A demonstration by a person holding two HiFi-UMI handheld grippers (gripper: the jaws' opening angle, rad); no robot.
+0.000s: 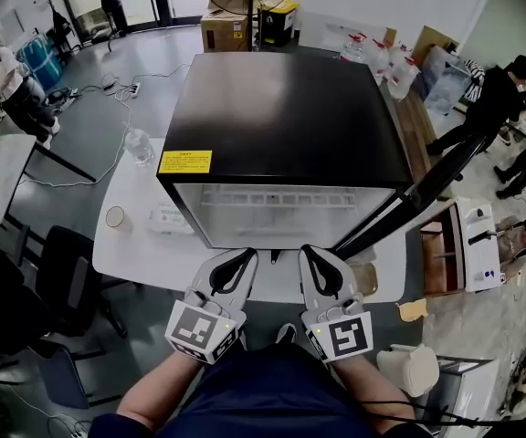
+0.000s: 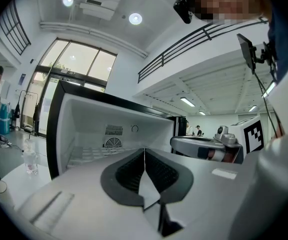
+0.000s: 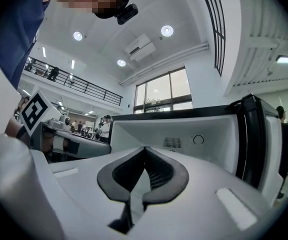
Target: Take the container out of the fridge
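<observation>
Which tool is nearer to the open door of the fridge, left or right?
Right. The right tool sits just beside the open door, in front of the fridge opening. The left tool is on its far side, farther from the door.

Head view: the fridge (image 1: 281, 108) shows only a shallow strip of its open cavity at frame centre; the deeper and lower interior lies hidden beneath its black top. Its door (image 1: 418, 194), right of centre, is seen edge-on, so its inner face is concealed. Print on the yellow label (image 1: 184, 161) is too small to read, as is that on the flat packet (image 1: 167, 217) on the table (image 1: 135, 254). The wearer's forearms (image 1: 149, 404) are cut by the lower edge. Left gripper view: the body of the left gripper (image 2: 144, 156) masks the cavity floor across the lower frame. Right gripper view: the body of the right gripper (image 3: 145, 154) does likewise; the door at the right is cropped by the dark lens rim
</observation>
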